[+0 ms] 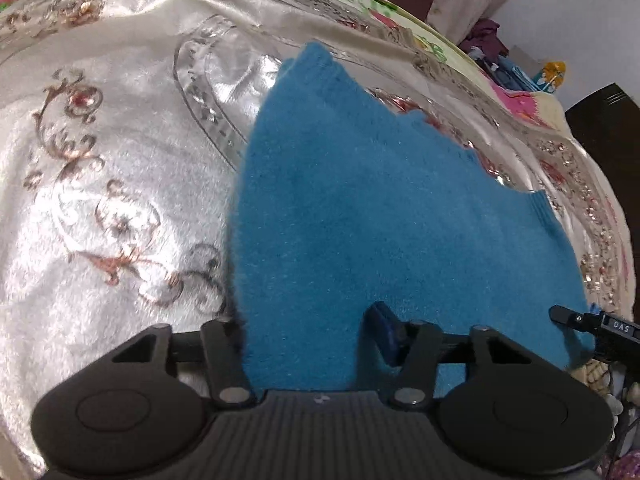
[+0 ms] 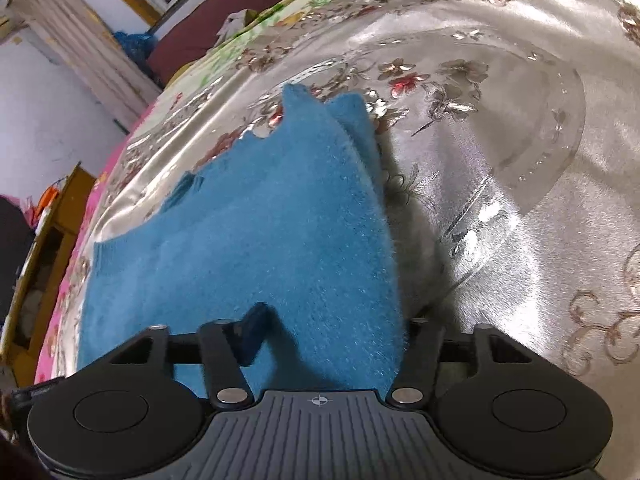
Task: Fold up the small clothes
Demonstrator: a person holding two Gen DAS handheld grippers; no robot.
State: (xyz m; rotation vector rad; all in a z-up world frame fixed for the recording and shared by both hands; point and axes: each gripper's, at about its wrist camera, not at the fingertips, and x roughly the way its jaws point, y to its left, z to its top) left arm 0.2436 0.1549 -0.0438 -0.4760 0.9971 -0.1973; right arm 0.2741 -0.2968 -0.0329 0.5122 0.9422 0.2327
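A fuzzy teal knit garment (image 1: 372,208) with a soft, hairy nap lies on a glossy silver satin bedspread (image 1: 120,152) embroidered with copper scrolls and red flowers. In the left wrist view it fills the centre and lower right of the frame, its long axis running from the bottom centre toward a narrow ribbed end at upper centre; its right edge is stepped and jagged. The left hand-held gripper (image 1: 308,340) is clamped on the near hem, cloth bunched between its jaws. The right hand-held gripper (image 2: 328,340) likewise pinches the near edge (image 2: 280,240). A wooden cabinet (image 2: 52,240) stands at the left of the right wrist view.
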